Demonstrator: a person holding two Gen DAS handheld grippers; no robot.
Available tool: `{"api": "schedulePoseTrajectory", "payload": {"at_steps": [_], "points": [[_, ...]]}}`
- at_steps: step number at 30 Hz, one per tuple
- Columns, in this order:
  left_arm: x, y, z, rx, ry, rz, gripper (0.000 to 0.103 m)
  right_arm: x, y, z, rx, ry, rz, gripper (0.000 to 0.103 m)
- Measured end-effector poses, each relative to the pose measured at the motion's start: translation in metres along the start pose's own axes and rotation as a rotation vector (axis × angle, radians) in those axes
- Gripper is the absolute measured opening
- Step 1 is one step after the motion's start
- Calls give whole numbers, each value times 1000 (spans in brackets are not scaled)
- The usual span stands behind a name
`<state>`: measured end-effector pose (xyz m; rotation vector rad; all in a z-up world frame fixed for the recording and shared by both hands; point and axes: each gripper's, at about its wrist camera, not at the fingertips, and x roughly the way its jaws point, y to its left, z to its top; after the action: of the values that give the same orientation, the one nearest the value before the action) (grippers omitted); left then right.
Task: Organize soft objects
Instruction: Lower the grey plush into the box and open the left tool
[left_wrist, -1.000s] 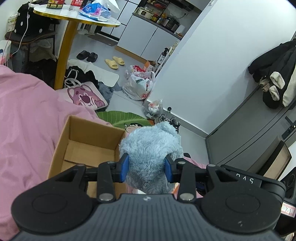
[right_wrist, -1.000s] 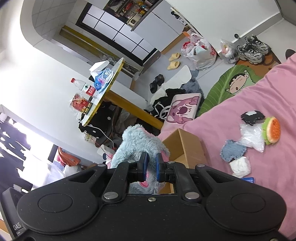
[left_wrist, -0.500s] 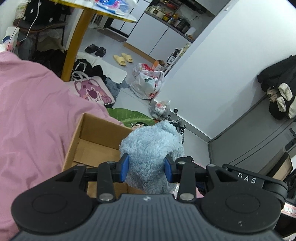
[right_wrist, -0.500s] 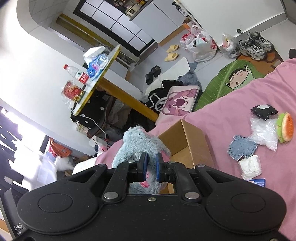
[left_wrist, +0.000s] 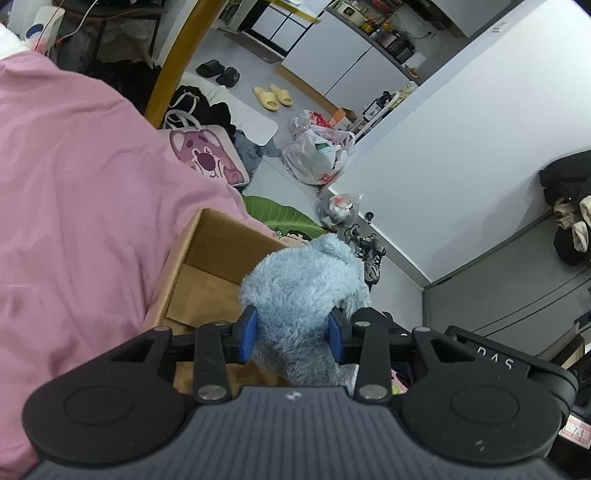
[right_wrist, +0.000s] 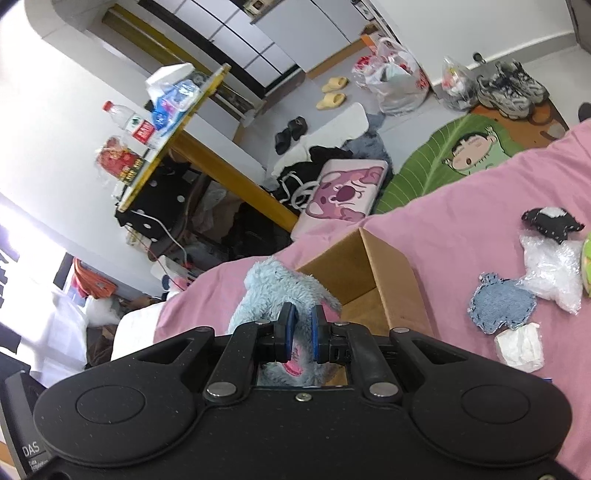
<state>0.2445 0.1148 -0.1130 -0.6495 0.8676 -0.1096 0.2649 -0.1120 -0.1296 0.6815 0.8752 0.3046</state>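
Gripping blue plush toy (left_wrist: 299, 280), both tongs (left_wrist: 291, 334) (right_wrist: 300, 330) clamped; cardboard box (left_wrist: 207, 258) now nearer

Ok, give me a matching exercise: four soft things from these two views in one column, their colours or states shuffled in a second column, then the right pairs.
Things:
1. plush toy
2. cardboard box
3. denim patch
4. folded tissue

States:
A. white, lying on the pink bedspread
B. fluffy light blue, clamped by the left gripper and the right gripper
C. blue with a frayed edge, flat on the bedspread
D. brown, open at the top

Pairs: 1-B, 2-D, 3-C, 4-A
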Motion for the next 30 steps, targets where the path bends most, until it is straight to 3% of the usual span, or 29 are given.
{"api": "schedulePoseTrajectory", "payload": {"at_steps": [10, 11, 16, 18, 25, 30], "points": [[25, 24, 10, -68, 42, 24, 38, 29, 8, -1, -33, 35, -50, 10], [26, 26, 10, -73, 46, 28, 39, 32, 7, -1, -30, 42, -45, 14], [29, 35, 13, -101, 57, 64, 50, 37, 4, -3, 3, 55, -30, 21], [27, 37, 13, -111, 54, 65, 56, 35, 4, -4, 6, 54, -26, 23], [16, 33, 10, -98, 24, 84, 58, 15, 7, -5, -9, 46, -19, 26], [4, 23, 9, -62, -6, 154, 66, -6, 6, -6, -33, 36, -18, 37]]}}
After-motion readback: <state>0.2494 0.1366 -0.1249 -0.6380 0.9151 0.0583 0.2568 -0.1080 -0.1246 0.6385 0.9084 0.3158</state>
